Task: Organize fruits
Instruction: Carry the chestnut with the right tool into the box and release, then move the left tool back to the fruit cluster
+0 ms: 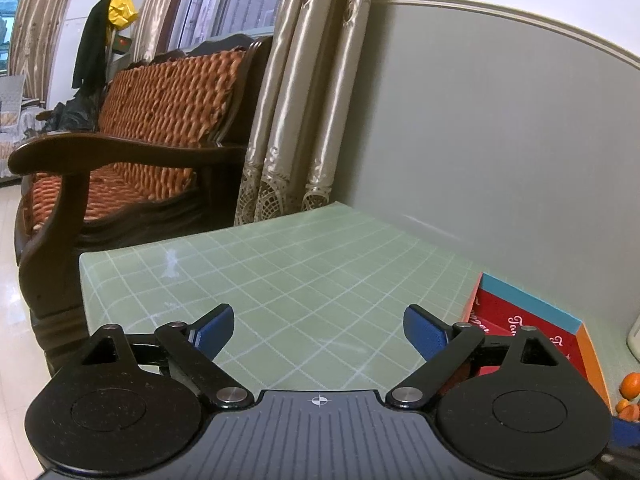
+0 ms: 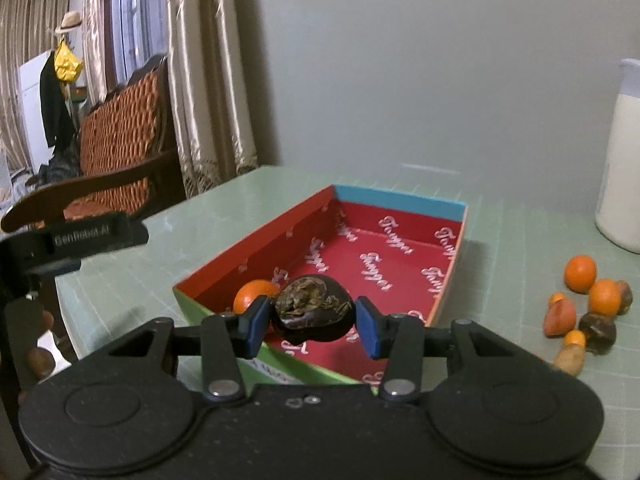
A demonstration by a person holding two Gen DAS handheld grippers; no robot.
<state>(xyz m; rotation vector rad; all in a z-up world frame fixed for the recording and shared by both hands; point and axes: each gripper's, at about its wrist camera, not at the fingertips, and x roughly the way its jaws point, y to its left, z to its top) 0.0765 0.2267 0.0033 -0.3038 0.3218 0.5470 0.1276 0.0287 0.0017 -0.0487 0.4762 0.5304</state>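
My right gripper [image 2: 314, 318] is shut on a dark, wrinkled round fruit [image 2: 312, 304], held just above the near end of a red-lined cardboard box [image 2: 400, 276]. One orange [image 2: 252, 294] lies in the box's near left corner. To the right of the box, a cluster of loose fruit rests on the green mat: oranges [image 2: 580, 273], another dark fruit [image 2: 598, 330] and some smaller pieces. My left gripper [image 1: 318, 330] stands open over bare mat with nothing between its fingers. The box [image 1: 532, 320] is to its right, and orange fruit [image 1: 632, 385] shows at the frame's right edge.
A white jug [image 2: 624, 168] stands at the back right by the grey wall. The green grid mat [image 1: 280, 280] ends at the table's left edge. Beyond that edge are a wooden armchair with an orange cushion [image 1: 160, 120] and curtains [image 1: 304, 100].
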